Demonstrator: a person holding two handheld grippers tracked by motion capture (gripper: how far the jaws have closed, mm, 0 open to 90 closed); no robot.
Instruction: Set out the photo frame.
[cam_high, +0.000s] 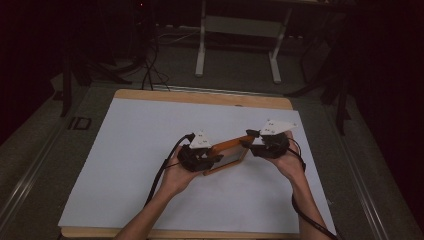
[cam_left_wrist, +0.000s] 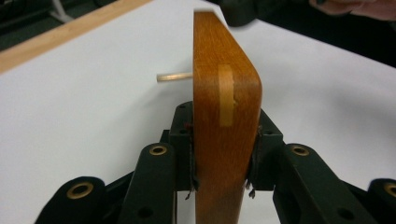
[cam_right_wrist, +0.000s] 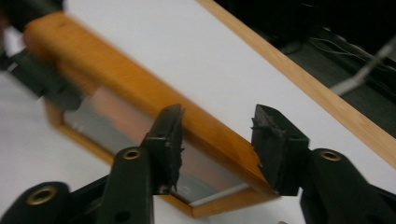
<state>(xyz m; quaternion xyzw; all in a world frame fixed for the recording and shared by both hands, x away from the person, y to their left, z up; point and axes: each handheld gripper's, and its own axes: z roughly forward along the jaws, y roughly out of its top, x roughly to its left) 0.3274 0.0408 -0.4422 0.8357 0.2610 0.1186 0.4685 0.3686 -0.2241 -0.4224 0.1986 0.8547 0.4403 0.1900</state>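
Nearest, the left gripper (cam_left_wrist: 224, 154) clamps one corner of the orange-brown varnished wooden picture frame (cam_high: 227, 151), its rounded edge showing a pale inset spline and a thin dowel. The frame's long axis runs rightward to the right gripper (cam_right_wrist: 217, 144), whose jaws stand released astride the far rail, pads clear. Beyond lies the white matte sheet (cam_high: 140, 135) on the light wooden tabletop (cam_high: 200, 96).

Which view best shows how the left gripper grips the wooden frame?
The left gripper view: both pads press the wooden frame edge-on. The high view shows the left gripper at the frame's near end, small. The right gripper view shows the frame's long side, blurred.
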